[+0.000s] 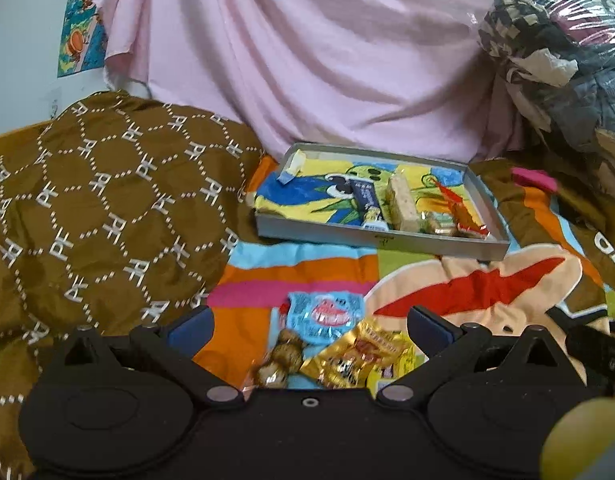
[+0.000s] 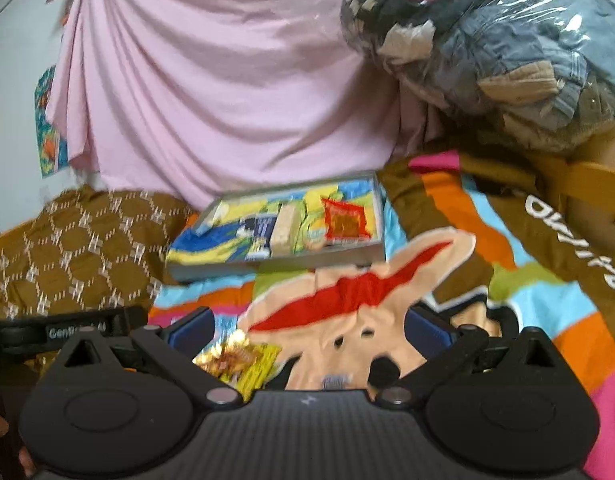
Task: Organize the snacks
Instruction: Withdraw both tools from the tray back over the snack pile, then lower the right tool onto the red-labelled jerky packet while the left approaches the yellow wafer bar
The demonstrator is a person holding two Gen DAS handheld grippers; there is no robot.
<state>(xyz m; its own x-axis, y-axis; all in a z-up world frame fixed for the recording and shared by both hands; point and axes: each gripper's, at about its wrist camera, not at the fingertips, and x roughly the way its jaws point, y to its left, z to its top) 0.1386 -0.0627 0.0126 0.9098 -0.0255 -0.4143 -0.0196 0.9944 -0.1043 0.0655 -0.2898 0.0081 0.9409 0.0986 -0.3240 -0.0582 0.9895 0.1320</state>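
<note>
A grey tray [image 1: 381,240] with a cartoon lining lies on the colourful blanket. It holds a blue bar [image 1: 369,204], a pale wafer block [image 1: 403,204], an orange-red packet [image 1: 461,210] and a small white piece [image 1: 293,166]. It also shows in the right wrist view [image 2: 275,266]. Loose snacks lie between my open left gripper's [image 1: 309,322] fingers: a blue candy packet [image 1: 325,316], a gold packet [image 1: 359,356] and a brown wrapped sweet [image 1: 281,360]. My right gripper [image 2: 309,322] is open and empty; the gold packet [image 2: 235,358] lies by its left finger.
A brown patterned quilt [image 1: 99,208] is heaped at the left. A pink sheet [image 1: 307,60] hangs behind the tray. A plastic-wrapped bundle of clothes [image 2: 507,48] sits at the back right. The cartoon blanket [image 2: 467,248] covers the surface.
</note>
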